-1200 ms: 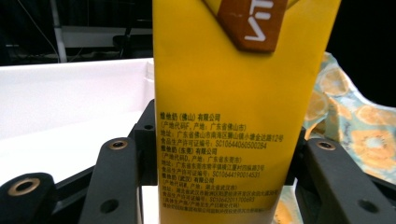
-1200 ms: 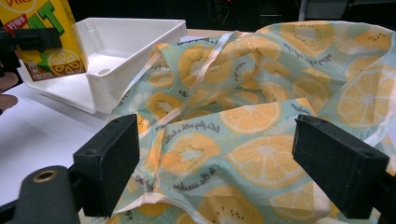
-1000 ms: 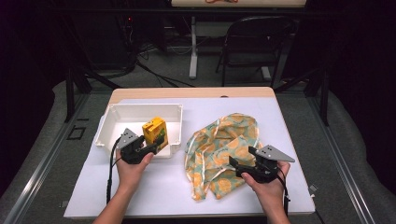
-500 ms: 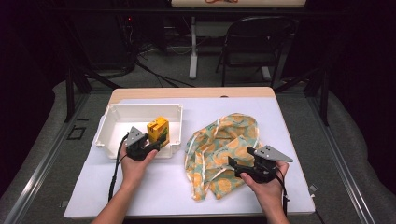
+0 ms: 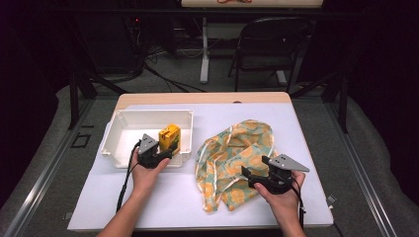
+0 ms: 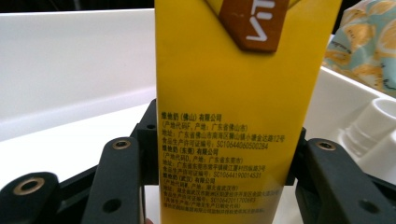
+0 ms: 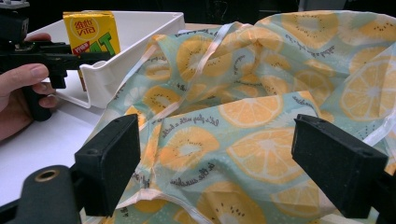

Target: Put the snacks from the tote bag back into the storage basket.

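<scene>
since the earlier frames the left gripper [image 5: 167, 154] has sunk toward the near wall of the white bin [image 5: 129, 118], carrying the yellow drink carton [image 5: 169, 137] down with it, so the carton now sits lower inside the bin than it did a second ago. the right gripper [image 5: 245, 174] has kept its place on the fruit-print bag [image 5: 237, 148].

the left gripper's jaws are clamped on the carton. in the left gripper view the carton [image 6: 243, 107] stands upright between the two black jaws, its side of small printed text facing the camera, and both pads press against its edges. whether its base touches the bin floor cannot be told. in the high view the carton is in the right half of the bin, close to the near wall, with the person's left hand [image 5: 146, 173] just outside that wall. the right gripper view shows the same carton [image 7: 91, 30] over the bin's rim [image 7: 135, 51], with the left gripper's black body across its lower part.

the right gripper's jaws stand wide apart and unclenched. in its own view the two pads sit at either side over the bag [image 7: 261, 126], whose cloth, printed with orange and kiwi slices, lies crumpled between and beyond them; neither pad pinches it. in the high view the bag lies on the white table [image 5: 178, 202], just to the right of the bin, and the right gripper rests at the bag's near right edge.
</scene>
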Motion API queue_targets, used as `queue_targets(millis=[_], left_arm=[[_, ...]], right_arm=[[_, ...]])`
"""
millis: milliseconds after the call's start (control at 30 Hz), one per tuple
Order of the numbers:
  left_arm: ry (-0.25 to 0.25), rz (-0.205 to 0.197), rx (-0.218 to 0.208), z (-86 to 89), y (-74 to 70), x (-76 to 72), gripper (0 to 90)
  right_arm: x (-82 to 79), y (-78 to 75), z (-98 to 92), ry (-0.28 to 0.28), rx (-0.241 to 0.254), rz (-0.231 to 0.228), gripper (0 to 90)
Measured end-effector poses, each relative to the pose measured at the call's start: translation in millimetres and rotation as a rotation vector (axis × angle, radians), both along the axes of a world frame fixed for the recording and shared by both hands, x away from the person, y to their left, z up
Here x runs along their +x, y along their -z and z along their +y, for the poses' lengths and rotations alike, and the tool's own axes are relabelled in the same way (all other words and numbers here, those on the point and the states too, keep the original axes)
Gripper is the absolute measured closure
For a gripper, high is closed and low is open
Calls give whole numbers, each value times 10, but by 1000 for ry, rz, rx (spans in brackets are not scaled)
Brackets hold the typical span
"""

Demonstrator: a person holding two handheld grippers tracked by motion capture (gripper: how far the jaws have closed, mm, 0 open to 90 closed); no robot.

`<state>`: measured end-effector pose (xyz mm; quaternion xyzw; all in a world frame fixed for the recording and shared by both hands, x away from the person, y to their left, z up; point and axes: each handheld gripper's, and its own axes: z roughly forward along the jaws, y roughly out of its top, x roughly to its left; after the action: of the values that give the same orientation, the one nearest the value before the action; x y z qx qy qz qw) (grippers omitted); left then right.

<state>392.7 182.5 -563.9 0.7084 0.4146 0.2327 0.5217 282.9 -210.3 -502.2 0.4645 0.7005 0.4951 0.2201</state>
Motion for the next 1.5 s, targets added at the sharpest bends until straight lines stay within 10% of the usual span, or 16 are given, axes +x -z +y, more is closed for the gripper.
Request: queue_targets(millis=[933, 1233, 1500], left_arm=[[-10, 113, 82, -4, -15, -71, 484], [-46, 144, 12, 102, -224, -347, 211], [-121, 187, 15, 199, -268, -687, 585]], right_arm=[[8, 15, 2, 3, 2, 4, 155], [8, 1, -32, 7, 4, -1, 153], [11, -5, -62, 18, 19, -6, 153]])
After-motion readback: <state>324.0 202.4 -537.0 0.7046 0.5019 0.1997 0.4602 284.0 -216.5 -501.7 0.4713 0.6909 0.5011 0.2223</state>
